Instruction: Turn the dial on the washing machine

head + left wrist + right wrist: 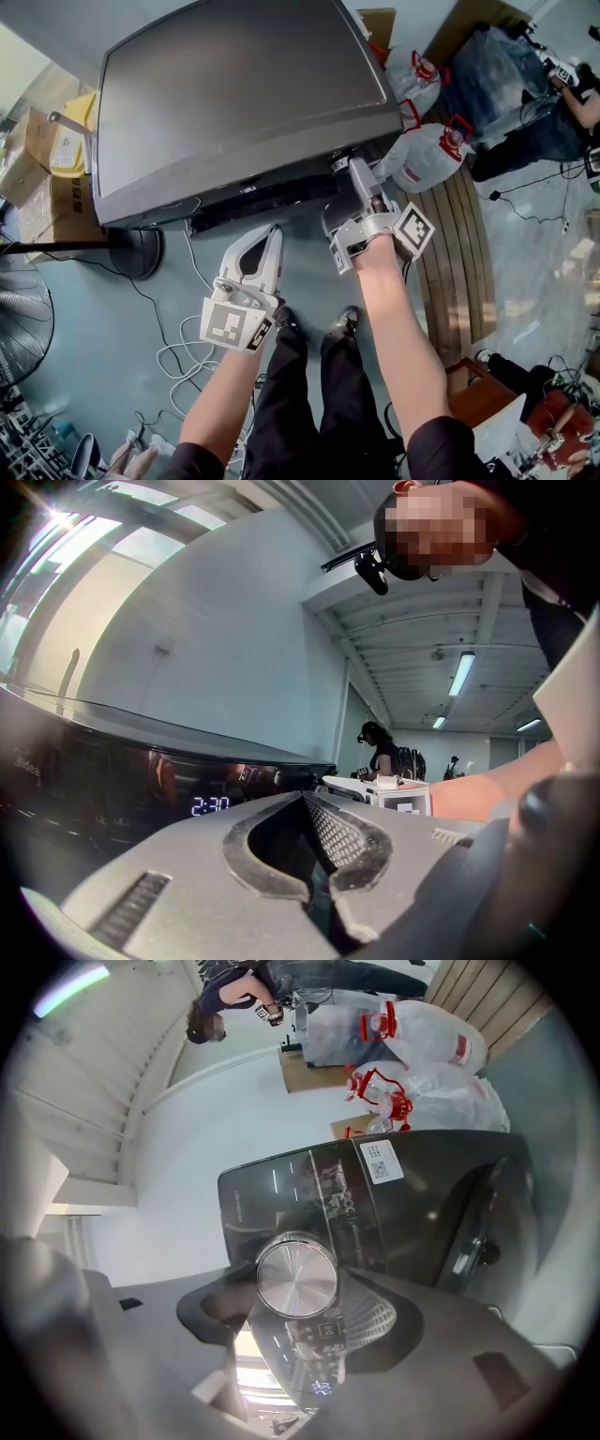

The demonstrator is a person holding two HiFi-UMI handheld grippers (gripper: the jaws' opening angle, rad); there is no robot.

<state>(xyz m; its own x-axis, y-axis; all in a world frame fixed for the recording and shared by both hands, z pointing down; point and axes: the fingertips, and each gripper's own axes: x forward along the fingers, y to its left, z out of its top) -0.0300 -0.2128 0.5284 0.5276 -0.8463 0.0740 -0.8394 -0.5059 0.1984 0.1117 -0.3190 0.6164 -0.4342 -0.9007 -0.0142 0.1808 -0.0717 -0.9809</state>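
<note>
The dark grey top-loading washing machine point(244, 94) fills the upper part of the head view, with its control panel along the near edge. My right gripper point(345, 169) reaches up to the panel's right end. In the right gripper view the round silver dial point(296, 1277) sits between the two fingers, and my right gripper point(298, 1288) is shut on it. My left gripper point(270, 234) hangs lower, a little short of the panel, fingertips together and holding nothing. From the left gripper point(306, 799) view, the glossy panel shows a lit display point(210, 805) reading 2:30.
Clear water jugs with red caps point(427, 155) stand right of the machine beside a wooden pallet point(459, 253). Cardboard boxes point(37, 159) and a fan base point(136, 251) are at the left. White cables point(178, 356) trail over the floor. Another person point(572, 94) is at the far right.
</note>
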